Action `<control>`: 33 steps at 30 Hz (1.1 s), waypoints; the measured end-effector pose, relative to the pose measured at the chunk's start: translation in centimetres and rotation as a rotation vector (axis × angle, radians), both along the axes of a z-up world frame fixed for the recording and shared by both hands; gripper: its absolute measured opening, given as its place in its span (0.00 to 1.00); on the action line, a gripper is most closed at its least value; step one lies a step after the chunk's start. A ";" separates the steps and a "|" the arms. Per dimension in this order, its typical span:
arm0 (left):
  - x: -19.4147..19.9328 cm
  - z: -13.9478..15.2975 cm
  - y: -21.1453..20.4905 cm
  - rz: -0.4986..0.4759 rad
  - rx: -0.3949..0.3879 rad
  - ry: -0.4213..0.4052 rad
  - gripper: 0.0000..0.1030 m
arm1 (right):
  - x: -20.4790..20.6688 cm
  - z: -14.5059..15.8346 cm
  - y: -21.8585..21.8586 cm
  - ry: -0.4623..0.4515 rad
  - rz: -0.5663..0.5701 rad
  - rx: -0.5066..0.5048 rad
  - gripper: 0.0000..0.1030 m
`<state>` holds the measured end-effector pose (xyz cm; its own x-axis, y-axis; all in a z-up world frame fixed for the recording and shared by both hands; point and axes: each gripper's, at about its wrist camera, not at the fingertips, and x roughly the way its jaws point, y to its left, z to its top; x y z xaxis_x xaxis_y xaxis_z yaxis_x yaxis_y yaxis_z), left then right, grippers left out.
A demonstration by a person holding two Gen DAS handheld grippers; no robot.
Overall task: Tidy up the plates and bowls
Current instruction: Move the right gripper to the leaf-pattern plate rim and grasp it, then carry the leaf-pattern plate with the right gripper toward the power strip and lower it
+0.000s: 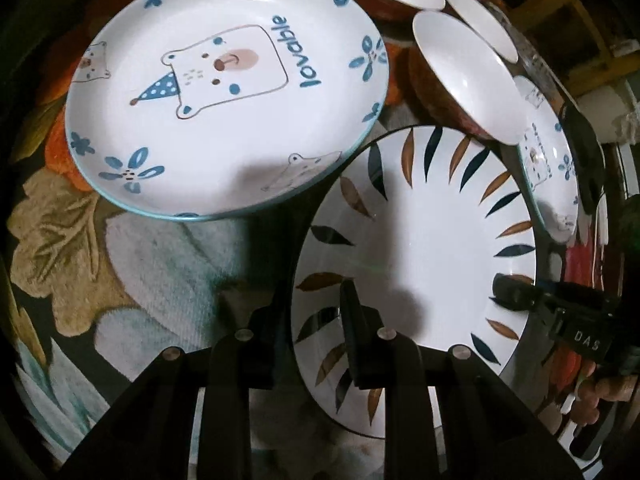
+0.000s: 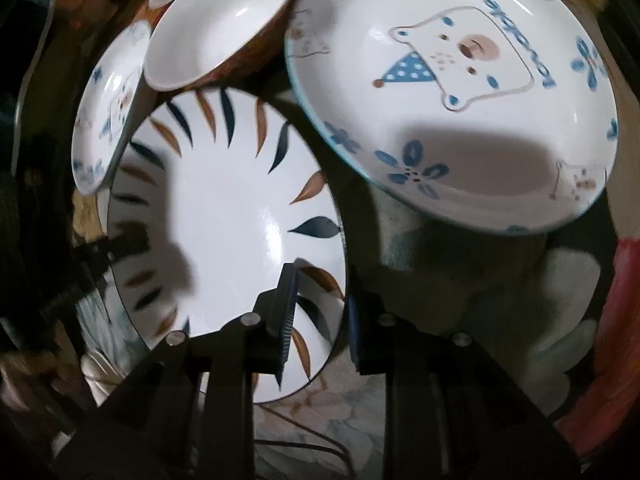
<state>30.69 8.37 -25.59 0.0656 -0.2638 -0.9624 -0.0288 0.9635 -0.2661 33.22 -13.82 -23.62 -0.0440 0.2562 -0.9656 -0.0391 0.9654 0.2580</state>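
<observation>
A white plate with dark and brown leaf marks [image 1: 416, 240] lies on a flowered cloth; it also shows in the right wrist view [image 2: 228, 216]. My left gripper [image 1: 316, 320] is shut on its near-left rim. My right gripper [image 2: 320, 312] straddles the plate's rim, one finger over it and one outside, closed on it. The right gripper also shows in the left wrist view [image 1: 516, 292] at the plate's right rim. A bear plate reading "lovable" [image 1: 224, 100] sits beside it, up-left, and shows in the right wrist view [image 2: 452, 92].
A second small bear plate [image 1: 548, 160] lies at the leaf plate's far right. Three white-lined brown bowls [image 1: 464, 76] stand behind, one tilted against the leaf plate. The flowered cloth [image 1: 120, 264] covers the table. A wooden frame stands at far right.
</observation>
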 end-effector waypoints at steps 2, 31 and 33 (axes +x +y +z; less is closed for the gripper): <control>0.2 0.2 -0.5 -0.055 0.024 0.018 0.23 | 0.0 0.1 0.2 -0.005 0.041 -0.008 0.23; -4.1 9.2 -18.3 -0.336 -0.149 -0.171 0.19 | -12.2 8.1 -17.6 -0.205 -0.387 0.106 0.12; -3.9 9.2 -21.4 -0.354 -0.172 -0.174 0.19 | -13.1 8.4 -20.1 -0.219 -0.444 0.088 0.12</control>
